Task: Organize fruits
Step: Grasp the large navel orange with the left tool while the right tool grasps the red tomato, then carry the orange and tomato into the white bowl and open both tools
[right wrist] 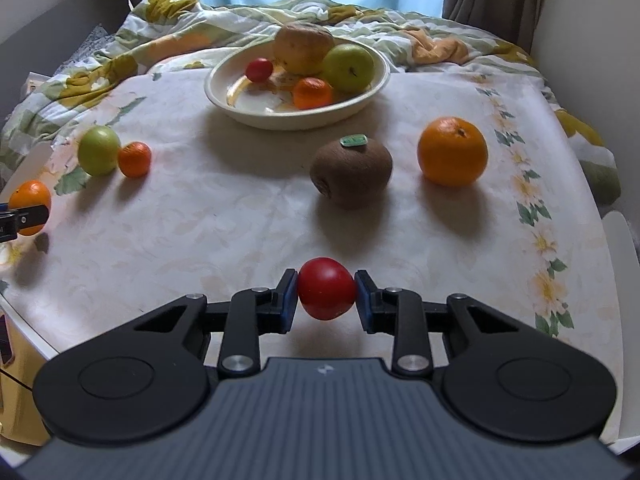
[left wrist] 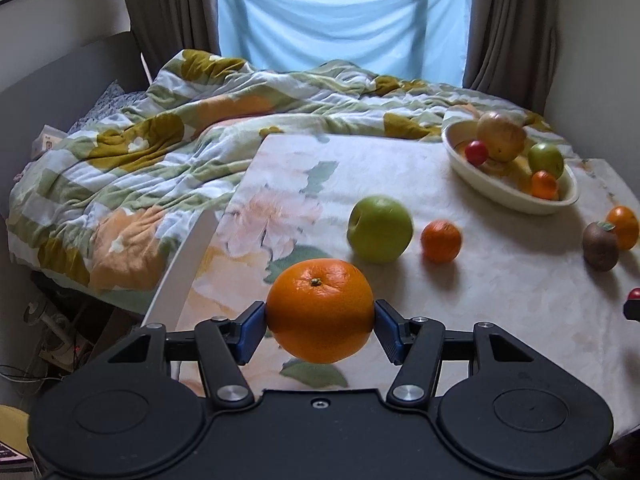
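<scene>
My left gripper (left wrist: 320, 322) is shut on a large orange (left wrist: 320, 310), held just above the flowered tablecloth (left wrist: 500, 300). My right gripper (right wrist: 326, 296) is shut on a small red tomato (right wrist: 326, 288) near the table's front edge. A cream bowl (right wrist: 224, 80) at the back holds a yellow-brown apple (right wrist: 304, 46), a green apple (right wrist: 348, 68), a small red fruit (right wrist: 259, 70) and a mandarin (right wrist: 313, 93). Loose on the cloth lie a kiwi (right wrist: 352, 172), an orange (right wrist: 453, 151), a green apple (right wrist: 99, 150) and a small mandarin (right wrist: 135, 159).
A bed with a crumpled flowered duvet (left wrist: 160, 140) lies behind and left of the table. Curtains (left wrist: 508, 20) and a blue-covered window are at the back. A white chair back (left wrist: 184, 264) stands by the table's left edge.
</scene>
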Demonstrator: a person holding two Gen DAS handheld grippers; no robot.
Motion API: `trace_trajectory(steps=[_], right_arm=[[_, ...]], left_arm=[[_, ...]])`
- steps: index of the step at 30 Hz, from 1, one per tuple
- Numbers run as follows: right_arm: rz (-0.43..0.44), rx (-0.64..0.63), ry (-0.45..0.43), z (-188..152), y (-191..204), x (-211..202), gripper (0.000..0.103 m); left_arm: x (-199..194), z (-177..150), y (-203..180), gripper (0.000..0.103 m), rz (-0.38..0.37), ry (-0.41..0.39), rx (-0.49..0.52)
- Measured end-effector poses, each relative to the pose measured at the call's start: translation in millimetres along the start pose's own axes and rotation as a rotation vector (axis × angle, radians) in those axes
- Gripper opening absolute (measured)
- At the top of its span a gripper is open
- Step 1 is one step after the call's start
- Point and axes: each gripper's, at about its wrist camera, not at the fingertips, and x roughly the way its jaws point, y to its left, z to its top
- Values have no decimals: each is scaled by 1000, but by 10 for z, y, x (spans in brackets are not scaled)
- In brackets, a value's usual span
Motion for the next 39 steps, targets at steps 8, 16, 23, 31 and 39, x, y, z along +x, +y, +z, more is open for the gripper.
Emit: trace_trajectory(steps=[8, 16, 23, 31, 39], right_arm=[[9, -13, -22, 264, 92, -237, 46], [4, 12, -47, 602, 87, -490, 46], [1, -9, -80, 919, -2, -575, 46], [41, -31, -109, 1304, -207, -373, 46], [82, -64, -114, 1680, -456, -52, 45]], left_arm=[[-312, 275, -146, 62, -63, -43, 19], [-523, 676, -329, 62, -110, -101, 54], [-459, 1029, -525, 62, -143, -121, 59], [-134, 1382, -827, 62, -150, -112, 31], [361, 1613, -1126, 62, -143, -59, 20]])
